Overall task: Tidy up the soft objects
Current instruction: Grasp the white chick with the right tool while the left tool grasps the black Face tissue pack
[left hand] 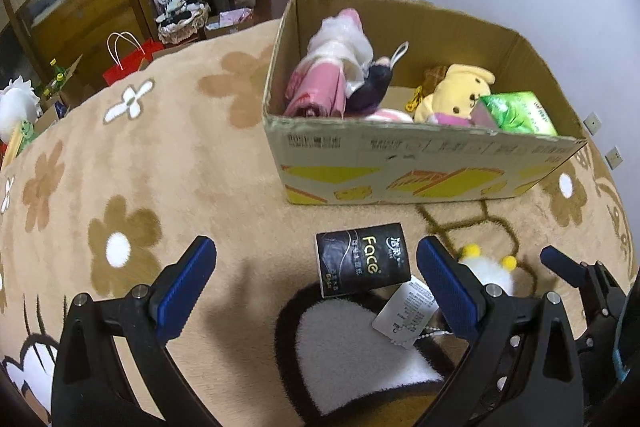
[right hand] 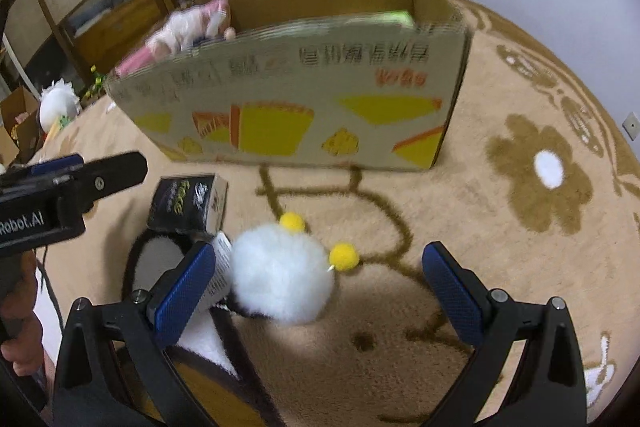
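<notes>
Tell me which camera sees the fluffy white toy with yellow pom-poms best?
The right wrist view: the fluffy white toy with yellow pom-poms sits whole between the open right gripper. The left wrist view shows only a bit of it, behind a blue finger pad.

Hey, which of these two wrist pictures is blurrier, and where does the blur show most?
Right wrist view: clearly blurrier, with the print on the brown cardboard box smeared and the white fluffy plush with yellow pompoms soft. Left wrist view: sharp; the black "Face" tissue pack reads cleanly. Both bend straight edges, fisheye style.
</notes>
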Action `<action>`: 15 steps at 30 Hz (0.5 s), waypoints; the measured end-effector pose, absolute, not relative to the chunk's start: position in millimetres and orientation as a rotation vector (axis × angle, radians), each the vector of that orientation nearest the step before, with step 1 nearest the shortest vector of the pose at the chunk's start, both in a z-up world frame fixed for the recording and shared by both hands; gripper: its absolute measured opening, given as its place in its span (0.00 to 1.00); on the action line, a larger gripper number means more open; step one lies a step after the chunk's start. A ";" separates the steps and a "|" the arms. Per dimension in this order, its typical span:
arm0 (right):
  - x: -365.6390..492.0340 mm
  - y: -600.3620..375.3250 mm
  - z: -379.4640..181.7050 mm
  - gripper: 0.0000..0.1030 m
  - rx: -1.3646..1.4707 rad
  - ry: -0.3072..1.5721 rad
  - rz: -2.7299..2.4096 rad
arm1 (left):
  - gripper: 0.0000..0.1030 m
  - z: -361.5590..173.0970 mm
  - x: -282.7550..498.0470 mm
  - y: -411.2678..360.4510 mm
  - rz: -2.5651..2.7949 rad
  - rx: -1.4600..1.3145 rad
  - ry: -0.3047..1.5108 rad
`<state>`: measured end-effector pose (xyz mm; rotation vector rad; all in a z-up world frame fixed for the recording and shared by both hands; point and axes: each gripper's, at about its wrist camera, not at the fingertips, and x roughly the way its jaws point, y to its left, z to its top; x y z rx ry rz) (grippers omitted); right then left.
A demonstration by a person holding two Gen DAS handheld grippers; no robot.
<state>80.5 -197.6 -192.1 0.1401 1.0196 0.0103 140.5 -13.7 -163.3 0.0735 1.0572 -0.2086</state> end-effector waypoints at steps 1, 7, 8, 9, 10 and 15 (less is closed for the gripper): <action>80.9 -196.6 -194.5 1.00 0.138 1.027 0.013 | 0.97 -165.7 140.9 -14.0 -0.211 0.073 1.062; 83.0 -190.3 -201.1 0.96 0.123 1.055 0.037 | 0.97 -176.5 140.6 -18.4 -0.234 0.062 1.068; 83.7 -189.6 -200.3 0.85 0.111 1.058 0.042 | 0.97 -177.9 140.5 -19.1 -0.240 0.060 1.068; 83.9 -188.7 -200.7 0.73 0.099 1.059 0.052 | 0.97 -179.2 140.2 -20.3 -0.244 0.061 1.067; 84.1 -187.8 -200.7 0.67 0.093 1.060 0.067 | 0.97 -180.0 140.3 -21.8 -0.249 0.063 1.067; 84.9 -186.1 -200.7 0.37 0.112 1.059 0.120 | 0.97 -185.2 139.0 -27.8 -0.265 0.073 1.070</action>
